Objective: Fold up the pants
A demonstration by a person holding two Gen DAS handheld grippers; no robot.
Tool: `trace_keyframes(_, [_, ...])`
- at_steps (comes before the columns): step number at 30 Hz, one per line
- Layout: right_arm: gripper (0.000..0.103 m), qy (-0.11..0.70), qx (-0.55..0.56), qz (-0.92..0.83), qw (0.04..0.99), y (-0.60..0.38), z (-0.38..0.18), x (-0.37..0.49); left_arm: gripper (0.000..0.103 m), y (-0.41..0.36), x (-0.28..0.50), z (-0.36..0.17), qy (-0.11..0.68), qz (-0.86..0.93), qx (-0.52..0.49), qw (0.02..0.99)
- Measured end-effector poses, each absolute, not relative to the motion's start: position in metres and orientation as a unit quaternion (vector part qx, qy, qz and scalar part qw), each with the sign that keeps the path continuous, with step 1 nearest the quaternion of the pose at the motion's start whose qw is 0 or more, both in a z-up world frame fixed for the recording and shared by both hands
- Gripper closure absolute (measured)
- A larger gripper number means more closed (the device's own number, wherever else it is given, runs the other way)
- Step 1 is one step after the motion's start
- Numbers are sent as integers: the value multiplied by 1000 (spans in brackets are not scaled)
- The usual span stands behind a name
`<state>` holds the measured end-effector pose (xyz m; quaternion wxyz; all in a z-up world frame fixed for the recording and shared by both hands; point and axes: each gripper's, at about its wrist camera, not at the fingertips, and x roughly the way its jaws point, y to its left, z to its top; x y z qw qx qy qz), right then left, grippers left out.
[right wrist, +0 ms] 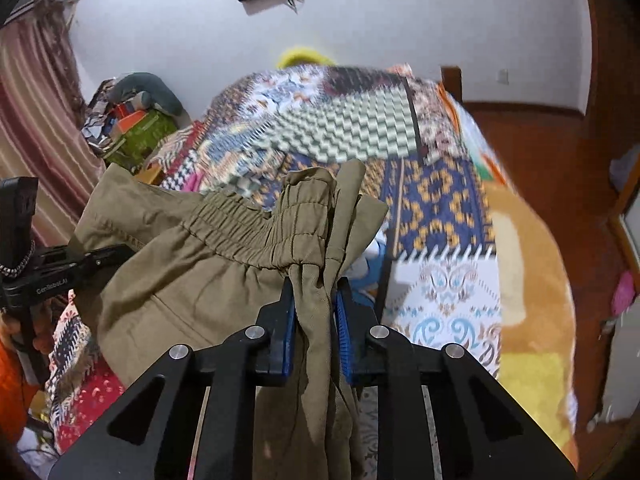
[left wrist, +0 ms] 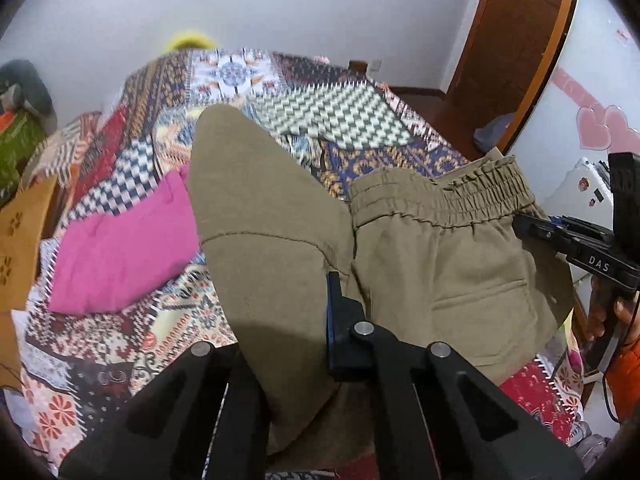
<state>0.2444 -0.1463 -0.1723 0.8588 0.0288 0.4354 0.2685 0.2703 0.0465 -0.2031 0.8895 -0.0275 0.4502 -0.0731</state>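
Over the bed (right wrist: pixel 440 184) | pants (left wrist: pixel 420 248) mid-frame, lifted | left tool (left wrist: pixel 320 312) clamped on leg fabric | right tool (right wrist: pixel 314 312) pinching waistband bunch | we should keep both level, cloth taut, fold evenly

Both claws point steeply downward: the left claw (left wrist: pixel 320 320) is clamped together, the right claw (right wrist: pixel 314 320) pinched on cloth.
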Motion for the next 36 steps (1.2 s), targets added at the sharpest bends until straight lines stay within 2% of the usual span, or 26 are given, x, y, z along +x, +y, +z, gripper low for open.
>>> trace_keyframes(17, [87, 352, 1, 331, 876, -69, -100, 249, 99, 114, 226, -123, 365, -5, -31, 930])
trace_keyframes(27, [87, 342, -10, 380, 860, 8, -102, 258, 99, 187, 213, -113, 354, 53, -50, 932])
trace_keyframes(36, [87, 337, -23, 395, 854, 68, -104, 279, 99, 252, 237, -124, 357, 76, -80, 928])
